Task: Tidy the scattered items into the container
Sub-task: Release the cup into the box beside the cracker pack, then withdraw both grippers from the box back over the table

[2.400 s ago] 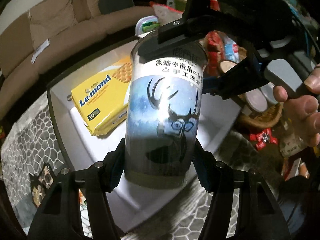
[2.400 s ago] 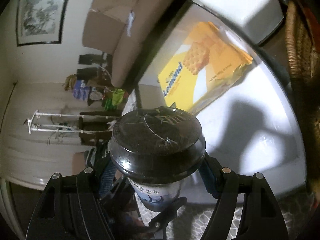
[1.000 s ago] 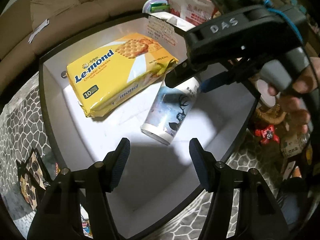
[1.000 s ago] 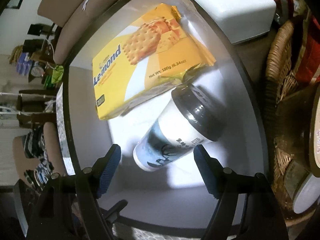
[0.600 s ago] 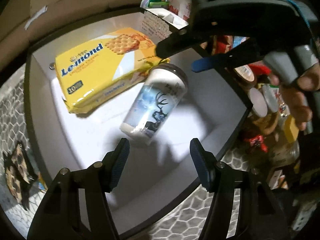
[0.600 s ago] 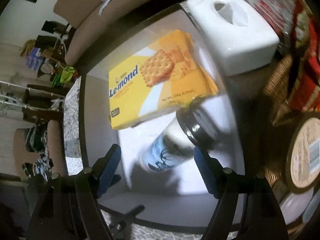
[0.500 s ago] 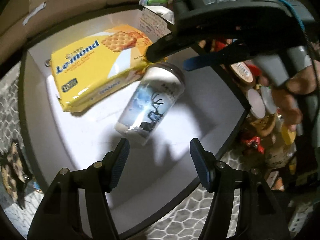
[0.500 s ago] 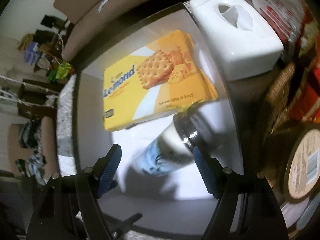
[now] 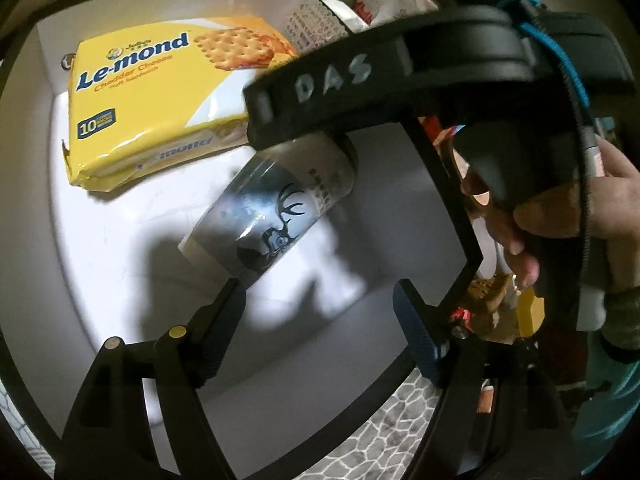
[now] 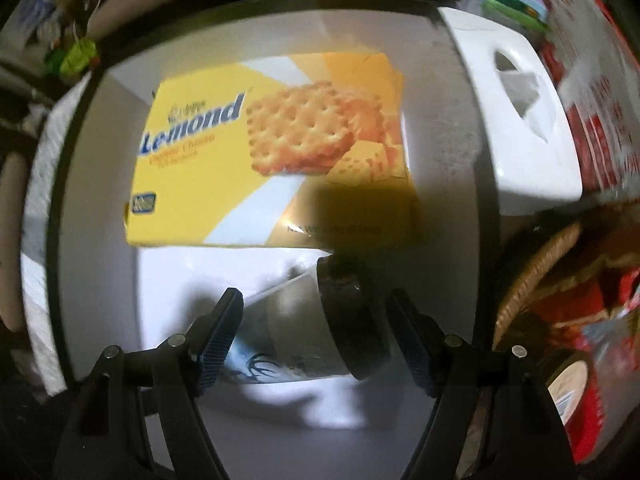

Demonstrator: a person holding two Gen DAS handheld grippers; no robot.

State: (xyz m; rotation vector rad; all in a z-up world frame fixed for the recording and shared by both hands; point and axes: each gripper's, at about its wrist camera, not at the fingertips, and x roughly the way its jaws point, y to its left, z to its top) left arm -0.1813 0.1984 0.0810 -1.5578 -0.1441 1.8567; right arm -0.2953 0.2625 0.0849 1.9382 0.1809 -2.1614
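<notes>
A milk tea cup [image 9: 272,216] with a deer print and a dark lid [image 10: 352,320] lies on its side in the white container [image 9: 120,280]. Its lid end rests against a yellow Le-mond cracker pack [image 9: 160,96]. My left gripper [image 9: 318,316] hovers just short of the cup's base. Its jaws are opening and nothing is between the pads. My right gripper [image 10: 316,320] points down over the lid end and stands open, with its pads clear of the cup. In the left wrist view the right gripper's body [image 9: 380,80] crosses the top, held by a hand [image 9: 580,208].
A white tissue box [image 10: 520,120] stands outside the container's [image 10: 100,200] right rim. A wicker basket [image 10: 532,280] and red snack packets [image 10: 600,100] crowd that side. A round tub [image 10: 568,392] sits at the lower right. Grey patterned flooring [image 9: 400,420] shows below the rim.
The cup, earlier held upright between both grippers, now lies on its side in the container beside the cracker pack. Both grippers have let go; the left jaws widened and the right gripper rolled.
</notes>
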